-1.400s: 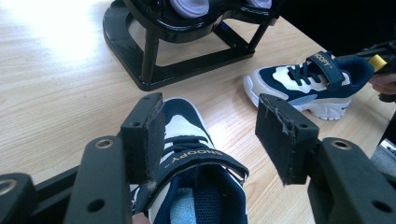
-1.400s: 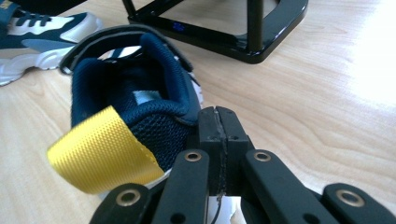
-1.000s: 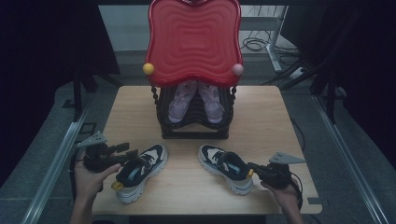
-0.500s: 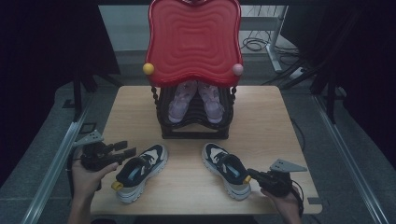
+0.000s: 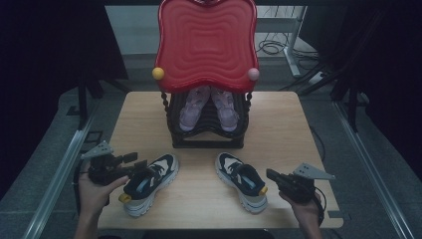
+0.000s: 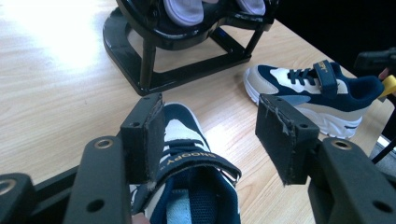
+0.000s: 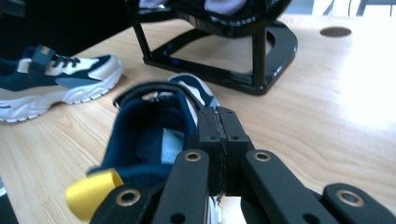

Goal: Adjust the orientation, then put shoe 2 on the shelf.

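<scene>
Left tool (image 6: 210,135) hangs released over the left sneaker (image 5: 148,183) near the worktop's (image 5: 278,124) front edge — right tool (image 7: 218,135) clenched empty beside the right sneaker (image 5: 243,180).

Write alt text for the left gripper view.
The left gripper, jaws open, straddles a navy and white sneaker on a wooden table, its left pad beside the shoe's strap. The matching sneaker lies farther off at the right, and a black shoe rack stands behind.

open tabletop (image 5: 291,129) (right), rack (image 5: 206,130) centre
</scene>
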Tool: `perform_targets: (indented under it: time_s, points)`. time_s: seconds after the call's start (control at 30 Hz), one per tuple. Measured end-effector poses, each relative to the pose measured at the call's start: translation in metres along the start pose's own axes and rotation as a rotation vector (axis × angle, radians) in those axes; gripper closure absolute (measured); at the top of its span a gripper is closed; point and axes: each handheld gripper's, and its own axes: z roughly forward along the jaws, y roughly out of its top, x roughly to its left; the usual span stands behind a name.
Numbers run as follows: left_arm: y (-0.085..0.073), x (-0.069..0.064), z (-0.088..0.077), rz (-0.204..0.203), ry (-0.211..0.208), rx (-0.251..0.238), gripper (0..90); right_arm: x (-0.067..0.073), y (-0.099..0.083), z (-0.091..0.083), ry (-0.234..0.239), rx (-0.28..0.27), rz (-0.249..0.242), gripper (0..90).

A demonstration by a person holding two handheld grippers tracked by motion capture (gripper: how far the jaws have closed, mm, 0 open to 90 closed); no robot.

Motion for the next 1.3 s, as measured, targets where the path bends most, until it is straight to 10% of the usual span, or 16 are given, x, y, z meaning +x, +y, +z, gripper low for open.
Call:
perform_targets:
  time_s: [0.47, 1.3]
  points:
    - [0.000, -0.007, 0.004, 0.014, 0.000, 0.009, 42.7, 0.015, 0.020, 0.003, 0.035, -0.046, -0.047, 82.9]
    - [-0.034, 0.024, -0.005, -0.064, 0.022, 0.077, 43.4, 0.007, 0.041, 0.030, 0.078, 0.018, -0.071, 51.5]
